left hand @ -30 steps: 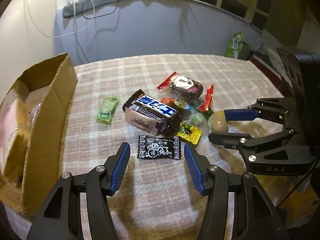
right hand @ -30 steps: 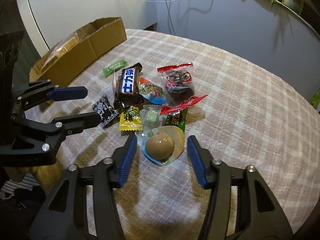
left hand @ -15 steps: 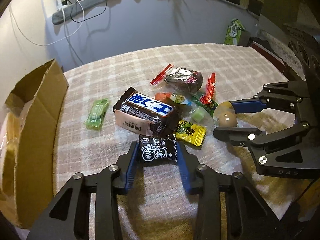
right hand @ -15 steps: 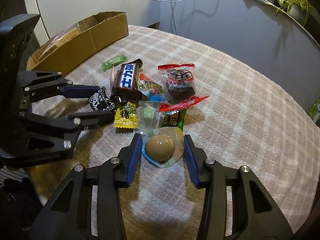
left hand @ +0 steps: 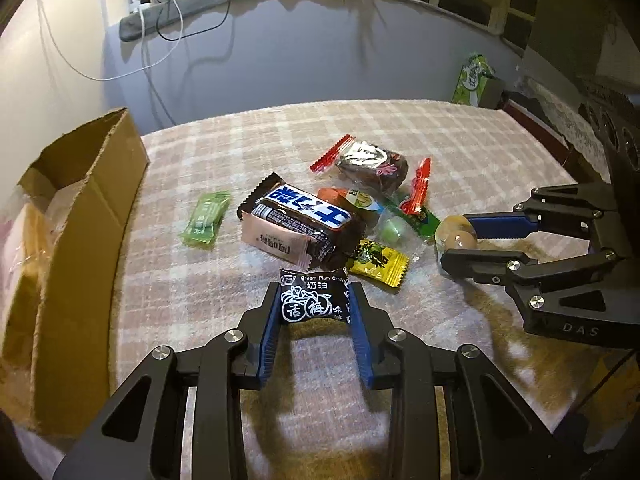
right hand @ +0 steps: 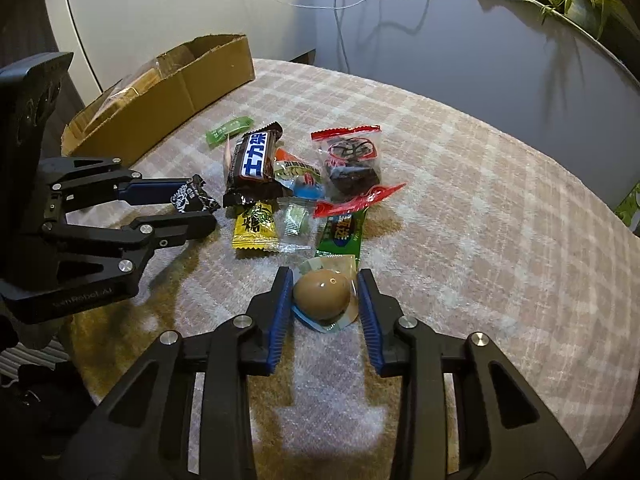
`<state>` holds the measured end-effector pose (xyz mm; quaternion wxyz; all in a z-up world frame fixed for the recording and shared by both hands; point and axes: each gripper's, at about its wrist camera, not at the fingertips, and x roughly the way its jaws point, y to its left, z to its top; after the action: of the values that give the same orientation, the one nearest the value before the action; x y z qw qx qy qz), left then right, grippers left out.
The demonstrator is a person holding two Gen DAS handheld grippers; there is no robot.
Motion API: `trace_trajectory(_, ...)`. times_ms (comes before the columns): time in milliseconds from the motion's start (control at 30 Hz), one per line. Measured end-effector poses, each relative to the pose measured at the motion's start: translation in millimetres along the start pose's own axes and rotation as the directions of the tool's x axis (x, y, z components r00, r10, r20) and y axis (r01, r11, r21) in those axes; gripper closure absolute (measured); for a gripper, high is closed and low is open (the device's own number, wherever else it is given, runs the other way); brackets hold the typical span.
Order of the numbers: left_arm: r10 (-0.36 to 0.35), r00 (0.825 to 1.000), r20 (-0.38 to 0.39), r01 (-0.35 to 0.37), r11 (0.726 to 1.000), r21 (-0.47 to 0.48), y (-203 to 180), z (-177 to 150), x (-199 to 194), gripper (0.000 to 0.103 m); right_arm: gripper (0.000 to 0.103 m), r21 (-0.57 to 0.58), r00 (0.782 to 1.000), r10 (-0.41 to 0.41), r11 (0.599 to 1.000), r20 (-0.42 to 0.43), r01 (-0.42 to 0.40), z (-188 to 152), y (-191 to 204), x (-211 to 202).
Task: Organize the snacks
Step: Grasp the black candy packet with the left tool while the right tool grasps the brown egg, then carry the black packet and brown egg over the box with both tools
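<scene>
A black plum-candy packet (left hand: pixel 310 304) sits between the blue pads of my left gripper (left hand: pixel 313 288). Its jaws are closing, and both pads press the packet's sides. In the right wrist view the same packet (right hand: pixel 190 198) sticks out of the left gripper (right hand: pixel 202 204). A brown egg in clear wrap (right hand: pixel 322 290) lies between the pads of my right gripper (right hand: pixel 325 276). Those jaws are closing too, and the pads touch the egg and its wrap. An open cardboard box (left hand: pixel 80 216) stands at the left edge of the table.
The snack pile lies ahead on the plaid cloth (left hand: pixel 248 144): a chocolate bar (left hand: pixel 308 208), a pink packet (left hand: pixel 276 242), a green candy (left hand: pixel 206 218), a yellow candy (left hand: pixel 378 258) and a red-edged cake pack (left hand: pixel 372 164). A green bag (left hand: pixel 474 80) stands far right.
Both pairs of jaws have narrowed. The left pads came forward from short of the black packet to its sides. The right pads closed in on the wrapped egg.
</scene>
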<state>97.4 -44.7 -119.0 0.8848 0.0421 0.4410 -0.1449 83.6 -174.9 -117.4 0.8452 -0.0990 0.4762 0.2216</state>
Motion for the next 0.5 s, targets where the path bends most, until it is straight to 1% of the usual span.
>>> trace_trajectory(133, 0.003, 1.0, 0.006, -0.003, 1.0, -0.009, -1, -1, -2, 0.072, 0.069, 0.003, 1.0, 0.006, 1.0, -0.007, -0.006, -2, -2, 3)
trace_trajectory(200, -0.002, 1.0, 0.013, 0.002, 1.0, -0.022, 1, -1, -6, 0.072, 0.07, 0.025, 1.0, 0.018, 1.0, 0.001, -0.018, -2, -4, 1)
trace_trajectory(500, 0.011, 0.997, 0.074, -0.006, 0.998, -0.07, 12, -3, -36, 0.072, 0.07, 0.021, 0.999, 0.013, 1.0, 0.05, -0.014, 2, -2, -25)
